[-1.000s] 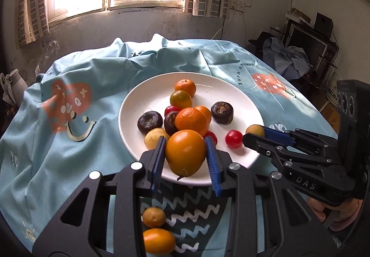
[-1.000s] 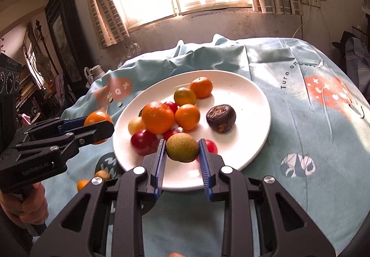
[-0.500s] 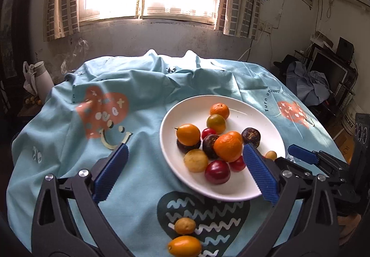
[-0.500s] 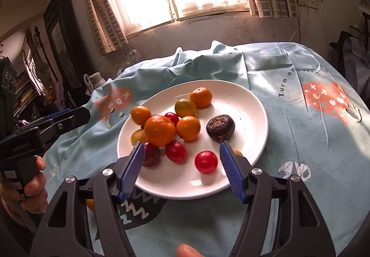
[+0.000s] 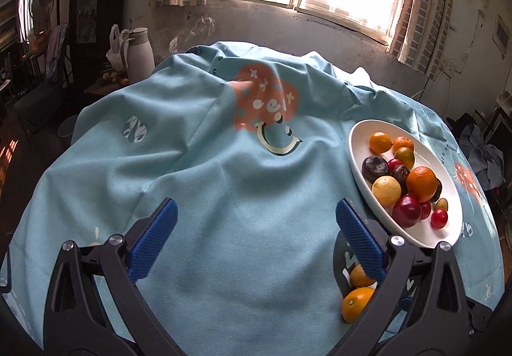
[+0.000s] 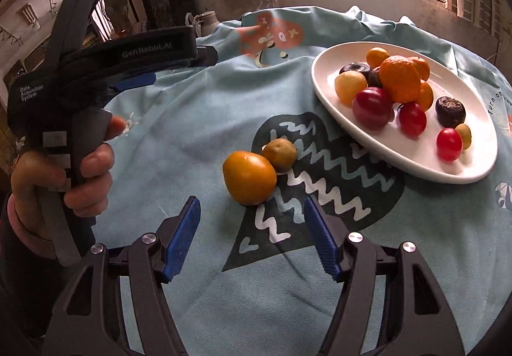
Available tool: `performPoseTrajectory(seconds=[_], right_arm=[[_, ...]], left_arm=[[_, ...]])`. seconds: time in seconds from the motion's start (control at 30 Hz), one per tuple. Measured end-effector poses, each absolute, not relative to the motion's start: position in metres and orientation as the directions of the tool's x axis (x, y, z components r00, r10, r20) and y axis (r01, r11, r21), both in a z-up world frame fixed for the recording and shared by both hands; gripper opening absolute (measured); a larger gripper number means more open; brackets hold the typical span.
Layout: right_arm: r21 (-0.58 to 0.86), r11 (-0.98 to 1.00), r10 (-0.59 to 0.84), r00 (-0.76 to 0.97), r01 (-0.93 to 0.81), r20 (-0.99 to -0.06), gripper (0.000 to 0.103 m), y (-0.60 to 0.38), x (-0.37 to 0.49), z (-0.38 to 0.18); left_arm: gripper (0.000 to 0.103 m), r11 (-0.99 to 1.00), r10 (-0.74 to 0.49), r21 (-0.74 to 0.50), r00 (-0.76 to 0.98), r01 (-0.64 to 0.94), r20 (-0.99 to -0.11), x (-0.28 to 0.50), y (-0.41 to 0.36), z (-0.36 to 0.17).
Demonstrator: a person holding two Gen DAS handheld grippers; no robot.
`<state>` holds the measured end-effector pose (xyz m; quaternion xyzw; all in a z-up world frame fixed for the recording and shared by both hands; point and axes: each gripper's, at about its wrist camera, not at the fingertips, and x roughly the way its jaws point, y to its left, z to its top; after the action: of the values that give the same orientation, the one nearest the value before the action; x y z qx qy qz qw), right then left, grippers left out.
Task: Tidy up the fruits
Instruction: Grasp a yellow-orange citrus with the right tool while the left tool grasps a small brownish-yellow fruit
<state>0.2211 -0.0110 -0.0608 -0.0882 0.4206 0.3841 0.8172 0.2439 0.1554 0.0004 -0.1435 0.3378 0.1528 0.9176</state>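
Observation:
A white plate (image 6: 323, 90) holds several fruits: oranges, red tomatoes, dark fruits and a yellow one; it also shows in the left wrist view (image 5: 358, 164) at the right. An orange fruit (image 6: 249, 177) and a small brownish fruit (image 6: 280, 154) lie on the cloth in front of the plate, just ahead of my open, empty right gripper (image 6: 252, 236). The same two fruits (image 5: 356, 304) show partly behind the right finger of my left gripper (image 5: 256, 237), which is open and empty over bare cloth. The left gripper's body (image 6: 96, 68) is held at the left.
A light blue tablecloth (image 5: 208, 196) with printed patches covers the round table. A white jug (image 5: 139, 56) stands beyond the table's far left edge. A window and wall lie behind; furniture clutters the room's left and right sides.
Both grippers dropped their fruits onto the plate and opened a second ago. Since then both have drawn back and swung left, away from the plate; the right now faces the two loose fruits.

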Motion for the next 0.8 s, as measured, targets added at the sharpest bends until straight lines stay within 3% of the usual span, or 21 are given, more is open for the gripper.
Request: performPoseTrajectory(seconds=[0.17, 0.33, 0.6, 0.8], right_arm=[[0.169, 0.715, 0.537, 0.378, -0.678, -0.754, 0.068, -0.003, 0.226, -0.063], [0.168, 0.727, 0.528, 0.386, -0.666, -0.756, 0.058, 0.006, 0.231, -0.067], [0.177, 0.732, 0.526, 0.38, -0.658, -0.761, 0.054, 0.012, 0.235, -0.072], [0.176, 0.738, 0.519, 0.381, -0.651, -0.765, 0.042, 0.014, 0.237, -0.075]], left_arm=[[0.101, 0.914, 0.175, -0.165, 0.727, -0.37, -0.664, 0.243, 0.155, 0.004], [0.101, 0.905, 0.177, -0.177, 0.722, -0.386, -0.669, 0.242, 0.16, 0.006], [0.101, 0.9, 0.178, -0.191, 0.73, -0.392, -0.66, 0.239, 0.162, 0.009], [0.101, 0.902, 0.174, -0.19, 0.73, -0.387, -0.662, 0.239, 0.162, 0.009]])
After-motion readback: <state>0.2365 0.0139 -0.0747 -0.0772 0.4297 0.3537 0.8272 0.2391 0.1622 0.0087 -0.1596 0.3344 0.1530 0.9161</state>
